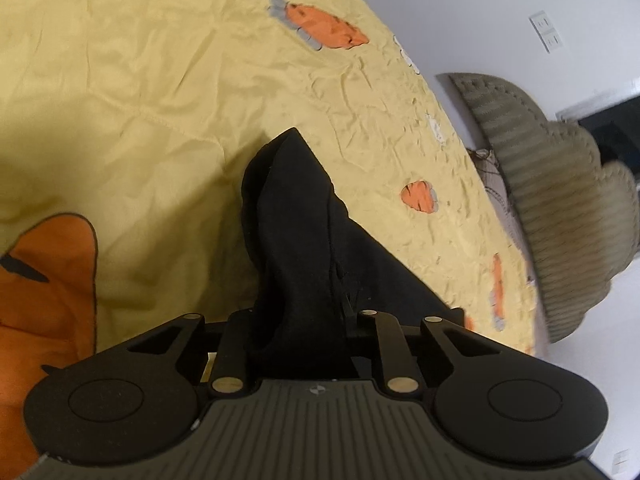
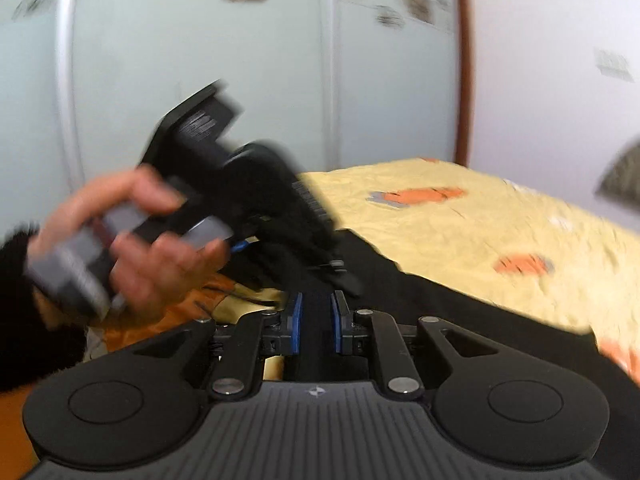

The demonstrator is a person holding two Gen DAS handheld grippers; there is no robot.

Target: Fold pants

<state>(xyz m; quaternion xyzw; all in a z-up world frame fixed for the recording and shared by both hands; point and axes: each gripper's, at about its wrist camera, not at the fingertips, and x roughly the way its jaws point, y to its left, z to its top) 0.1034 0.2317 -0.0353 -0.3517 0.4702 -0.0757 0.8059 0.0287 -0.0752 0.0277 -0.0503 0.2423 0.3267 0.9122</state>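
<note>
Left hand-held gripper point(image 1: 298, 320): jaws drawn in on a bunched fold of the black fabric pants point(image 1: 292, 216). Fingertips are buried in the cloth, so pad contact isn't visible, but fabric fills the gap. From the pinch the fold rises straight ahead to a point; the rest of the garment trails off to the right of the gripper.

Right hand-held gripper point(image 2: 316, 320): blue-lined pads point(image 2: 297, 322) pinching a flat band of the same black pants. Cloth runs forward and to the right from the jaws, lying over the bed.

Ahead-left of the right gripper, the person's left hand point(image 2: 132, 240) grips the grey handle of the other gripper; black sleeve at the wrist. Heavily motion-blurred.

Under both: crumpled yellow bedsheet with orange carrot prints point(image 1: 160, 80). Open sheet ahead and left of the left gripper. Bed edge runs diagonally to its right, with white floor beyond.

Past that edge: an olive ribbed cushion point(image 1: 560, 200). Farther off, a white wall with a socket plate point(image 1: 547, 32).

Beyond the bed in the right view: pale wardrobe panels point(image 2: 200, 80).

No legible writing.
</note>
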